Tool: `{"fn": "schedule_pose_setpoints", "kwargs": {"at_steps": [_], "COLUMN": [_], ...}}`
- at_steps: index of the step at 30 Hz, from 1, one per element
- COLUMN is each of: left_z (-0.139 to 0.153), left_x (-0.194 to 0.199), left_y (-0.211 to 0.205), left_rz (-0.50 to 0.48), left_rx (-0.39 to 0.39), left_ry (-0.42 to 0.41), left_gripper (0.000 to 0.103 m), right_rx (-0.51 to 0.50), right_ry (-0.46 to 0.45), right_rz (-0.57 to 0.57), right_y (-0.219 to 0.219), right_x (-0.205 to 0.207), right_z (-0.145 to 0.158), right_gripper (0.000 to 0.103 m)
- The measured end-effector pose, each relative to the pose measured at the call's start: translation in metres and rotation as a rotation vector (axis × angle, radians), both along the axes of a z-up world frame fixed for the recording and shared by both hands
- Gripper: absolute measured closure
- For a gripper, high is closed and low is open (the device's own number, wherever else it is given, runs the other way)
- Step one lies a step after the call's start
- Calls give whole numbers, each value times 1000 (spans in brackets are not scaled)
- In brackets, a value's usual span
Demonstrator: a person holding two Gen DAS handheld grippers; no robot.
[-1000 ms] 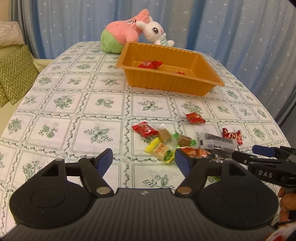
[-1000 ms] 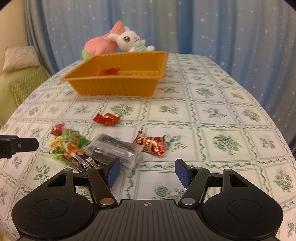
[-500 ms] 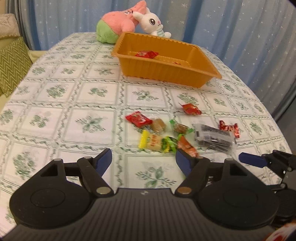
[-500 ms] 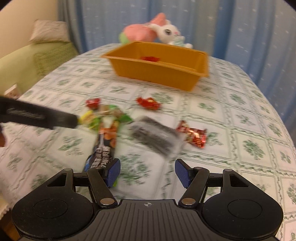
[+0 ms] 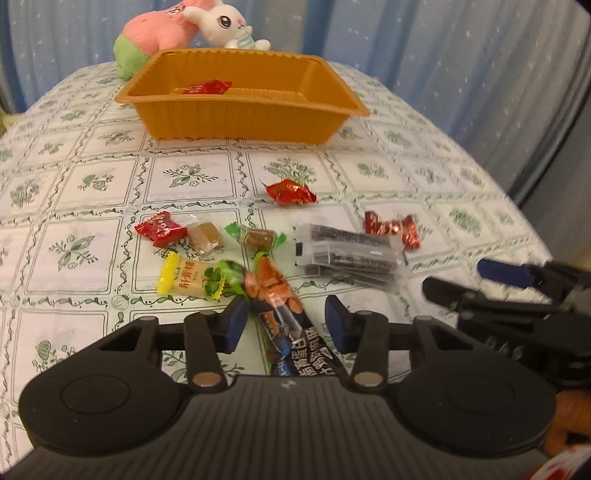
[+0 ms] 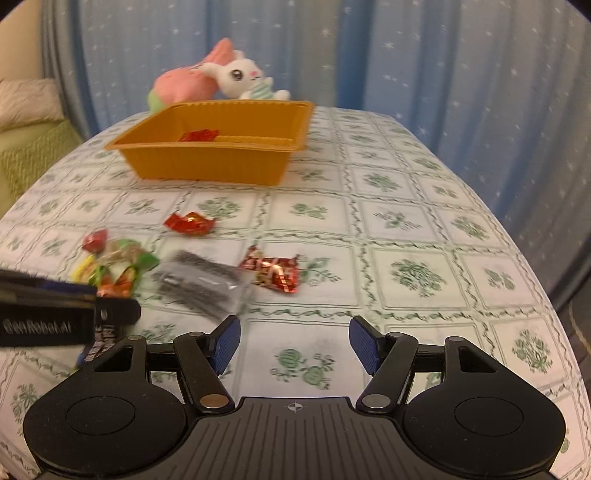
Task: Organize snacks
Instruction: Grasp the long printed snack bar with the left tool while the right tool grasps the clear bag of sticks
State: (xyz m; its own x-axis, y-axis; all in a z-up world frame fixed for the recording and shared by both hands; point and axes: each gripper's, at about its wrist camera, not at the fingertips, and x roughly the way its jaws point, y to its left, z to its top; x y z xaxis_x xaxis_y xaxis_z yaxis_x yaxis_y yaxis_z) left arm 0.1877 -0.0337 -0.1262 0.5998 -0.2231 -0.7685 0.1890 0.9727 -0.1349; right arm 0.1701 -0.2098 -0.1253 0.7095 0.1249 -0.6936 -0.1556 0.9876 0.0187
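Note:
My left gripper (image 5: 286, 325) hovers low over the near end of the snack pile. Its jaws are closing around a long orange-and-black snack bar (image 5: 275, 295), which lies between the blue pads with small gaps on both sides. Beyond it lie a yellow candy (image 5: 183, 280), a red packet (image 5: 160, 232), two brown candies, a red foil candy (image 5: 291, 192), a clear packet of dark sticks (image 5: 347, 254) and a red twist candy (image 5: 391, 230). The orange tray (image 5: 240, 114) holds a red candy (image 5: 207, 88). My right gripper (image 6: 295, 343) is open over bare cloth.
Two plush toys (image 5: 177, 33) lie behind the tray at the table's far edge. Blue starred curtains hang behind and to the right. A green sofa with a cushion (image 6: 26, 107) stands to the left. The patterned cloth falls away at the right edge.
My left gripper has moved forward and down over the pile, so the long bar now lies between its jaws, which have narrowed. The right view swung left, then back.

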Motion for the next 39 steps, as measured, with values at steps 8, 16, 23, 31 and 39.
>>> {"fn": "schedule_pose_setpoints", "kwargs": {"at_steps": [8, 16, 23, 31, 39], "left_z": [0, 2, 0, -1, -3], "left_x": [-7, -12, -12, -14, -18], "left_y": [1, 30, 38, 35, 26], "left_rz": [-78, -90, -82, -87, -84], "left_rx": [98, 110, 82, 85, 124], "left_ry": [-19, -3, 8, -4, -39], "left_gripper": [76, 77, 76, 70, 61], "right_rx": [63, 56, 8, -46, 2], "right_ry": [-10, -45, -12, 58, 85], "right_rz": [57, 298, 558, 585, 538], "right_y": [0, 26, 46, 49, 47], "right_x": [3, 23, 54, 60, 38], "right_z": [3, 10, 1, -15, -13], "right_gripper": [38, 38, 38, 51, 60]}}
